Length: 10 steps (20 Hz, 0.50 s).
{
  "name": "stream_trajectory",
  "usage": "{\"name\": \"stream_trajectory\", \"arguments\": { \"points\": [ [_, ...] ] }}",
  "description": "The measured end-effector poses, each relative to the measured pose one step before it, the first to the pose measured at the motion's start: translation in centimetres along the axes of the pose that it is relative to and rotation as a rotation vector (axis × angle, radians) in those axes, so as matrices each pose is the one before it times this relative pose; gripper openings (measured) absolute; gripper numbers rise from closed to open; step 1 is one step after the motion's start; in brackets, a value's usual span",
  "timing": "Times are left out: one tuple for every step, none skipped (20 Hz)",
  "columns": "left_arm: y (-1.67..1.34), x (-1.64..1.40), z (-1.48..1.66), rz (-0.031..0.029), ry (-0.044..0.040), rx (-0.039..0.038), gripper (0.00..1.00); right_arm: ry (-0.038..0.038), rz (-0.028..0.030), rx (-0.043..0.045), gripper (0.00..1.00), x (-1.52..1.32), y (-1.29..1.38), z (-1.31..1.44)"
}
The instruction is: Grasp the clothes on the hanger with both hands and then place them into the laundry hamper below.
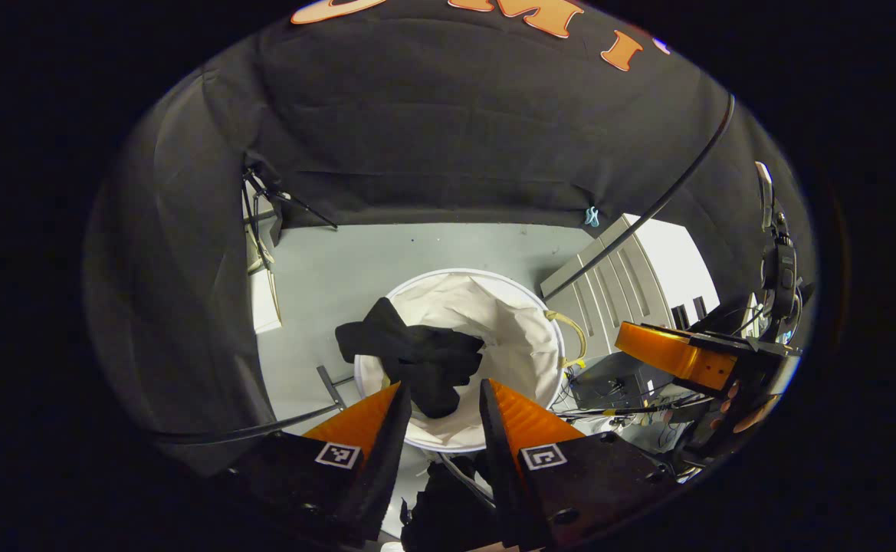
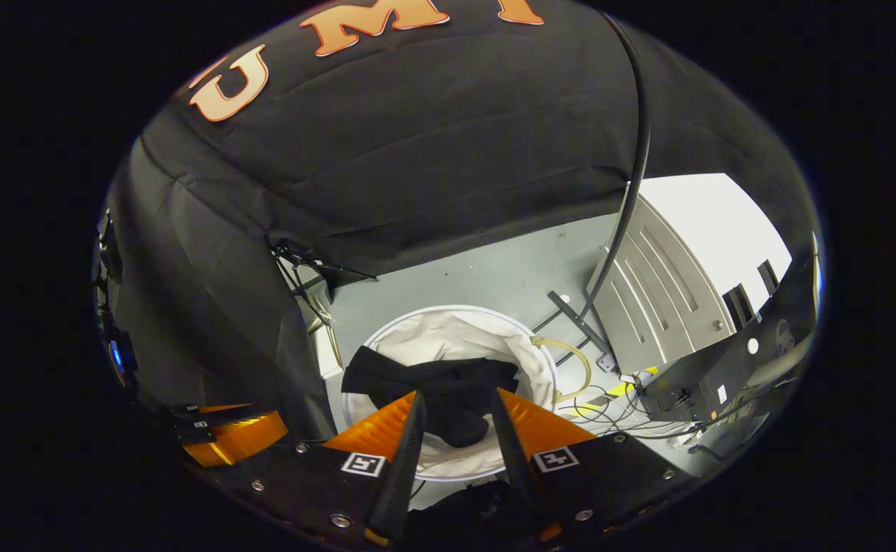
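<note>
Clothes (image 1: 417,360) draped over hamper (image 1: 528,337) rim, left gripper (image 1: 444,402) released, right gripper (image 2: 455,406) released

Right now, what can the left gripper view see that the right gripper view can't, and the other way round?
The left gripper view alone shows a small blue clip on the cloth wall's hem and a person's fingers holding the right gripper.

The right gripper view alone shows yellow tape on the floor among loose cables.

Both share the white laundry hamper below, with black clothes draped over its rim and into it, and each gripper's own open fingers.
</note>
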<state>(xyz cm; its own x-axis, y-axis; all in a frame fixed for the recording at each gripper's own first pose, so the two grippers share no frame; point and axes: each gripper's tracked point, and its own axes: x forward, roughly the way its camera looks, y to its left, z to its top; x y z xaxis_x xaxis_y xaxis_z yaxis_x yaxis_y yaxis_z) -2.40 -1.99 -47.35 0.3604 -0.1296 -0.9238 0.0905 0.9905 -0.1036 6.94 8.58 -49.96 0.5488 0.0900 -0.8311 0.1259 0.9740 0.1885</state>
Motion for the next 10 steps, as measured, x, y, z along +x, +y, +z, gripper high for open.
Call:
{"name": "stream_trajectory", "arguments": {
  "points": [
    [0.076,-0.527,0.25,0.0035,-0.00954,-0.00039,0.69,-0.00198,-0.00297,-0.00148,0.64,-0.54,-0.118,0.091],
    [0.029,-0.402,0.351,-0.00102,-0.01457,-0.00286,0.69,-0.00825,-0.00505,-0.0024,0.7,-0.572,-0.106,0.208],
    [0.013,-0.429,0.434,0.00621,-0.01204,-0.00251,0.84,-0.00649,-0.00979,-0.00395,0.8,-0.454,-0.305,0.406],
    [-0.185,-0.503,0.491,-0.01803,-0.01398,-0.00594,1.0,-0.00524,-0.0126,0.00025,0.83,-0.812,-0.32,0.252],
    [0.015,-0.332,0.18,0.00099,-0.01213,-0.00545,1.0,-0.00924,-0.00908,0.00324,0.87,-0.7,-0.214,0.53],
    [0.16,-0.455,0.494,0.00305,-0.01474,-0.00069,1.0,-0.01742,-0.00904,-0.00111,0.89,-0.658,-0.049,0.703],
    [0.491,-0.453,0.485,0.01426,-0.01505,0.00414,0.96,-0.02562,-0.01141,-0.00585,0.92,-0.706,-0.206,0.862],
    [0.495,-0.512,0.547,0.02126,-0.01644,0.00905,0.96,-0.02515,-0.00736,-0.0101,0.93,-0.773,-0.114,0.932],
    [0.103,-0.438,0.536,0.01406,-0.01839,0.01151,0.97,-0.02478,-0.00571,-0.00918,0.94,-0.807,-0.19,0.849],
    [0.085,-0.409,0.803,0.01098,-0.01972,0.0098,0.97,-0.02539,-0.00358,-0.00568,0.94,-0.805,-0.071,0.998]
  ]
}}
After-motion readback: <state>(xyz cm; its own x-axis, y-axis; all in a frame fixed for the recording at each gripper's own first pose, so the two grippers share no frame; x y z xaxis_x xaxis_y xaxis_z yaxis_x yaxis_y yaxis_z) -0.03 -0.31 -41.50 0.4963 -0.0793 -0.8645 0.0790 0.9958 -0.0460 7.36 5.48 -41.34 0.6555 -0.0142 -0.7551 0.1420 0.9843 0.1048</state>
